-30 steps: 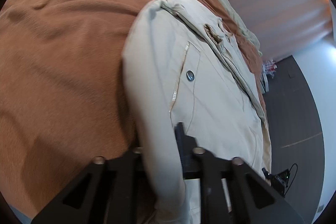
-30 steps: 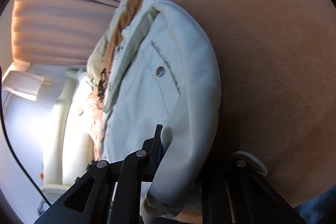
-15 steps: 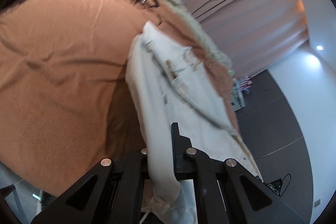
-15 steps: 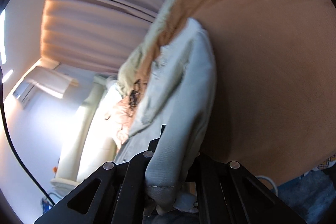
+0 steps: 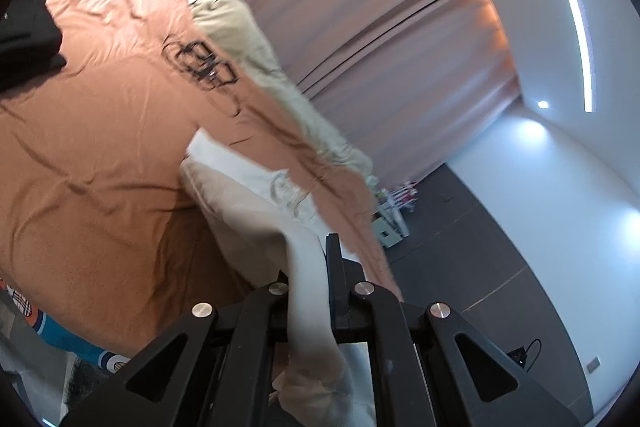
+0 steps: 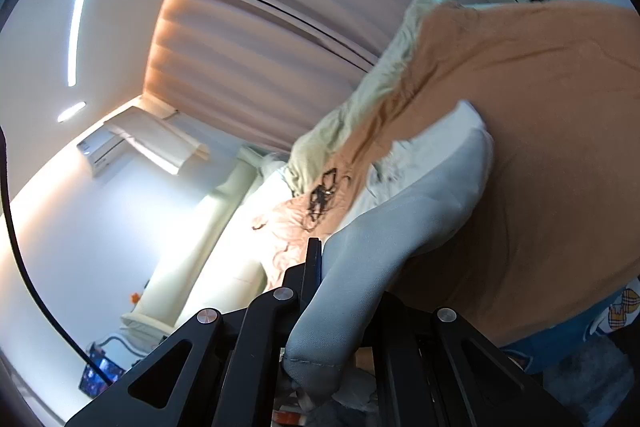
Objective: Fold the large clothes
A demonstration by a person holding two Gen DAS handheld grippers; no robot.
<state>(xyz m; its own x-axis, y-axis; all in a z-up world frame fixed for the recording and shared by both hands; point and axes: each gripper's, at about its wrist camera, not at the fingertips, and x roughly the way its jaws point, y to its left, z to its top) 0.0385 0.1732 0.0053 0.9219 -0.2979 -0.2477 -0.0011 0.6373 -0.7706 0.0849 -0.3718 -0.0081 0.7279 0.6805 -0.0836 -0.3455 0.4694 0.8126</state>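
Two grippers are what we hold, and each pinches a fold of the same pale beige garment (image 5: 256, 211). Our left gripper (image 5: 308, 267) has its jaws pressed onto a thick roll of the cloth, which passes between the fingers and hangs down behind them. Our right gripper (image 6: 340, 267) clamps the garment's other end (image 6: 404, 211) in the same way, the fabric bulging out just past the jaws.

From both grips the garment runs forward and its far part lies on the rust-orange bedspread (image 5: 92, 163). Beyond it on the spread we see a tangle of black cord (image 5: 200, 63), with a pale green blanket (image 5: 256, 55) bunched along the edge next to the curtain (image 5: 372, 15). A black folded garment (image 5: 24, 31) rests at the far left of the bed. Past the foot of the bed, a small white shelf unit (image 5: 390, 219) stands on the dark floor (image 5: 480, 287).
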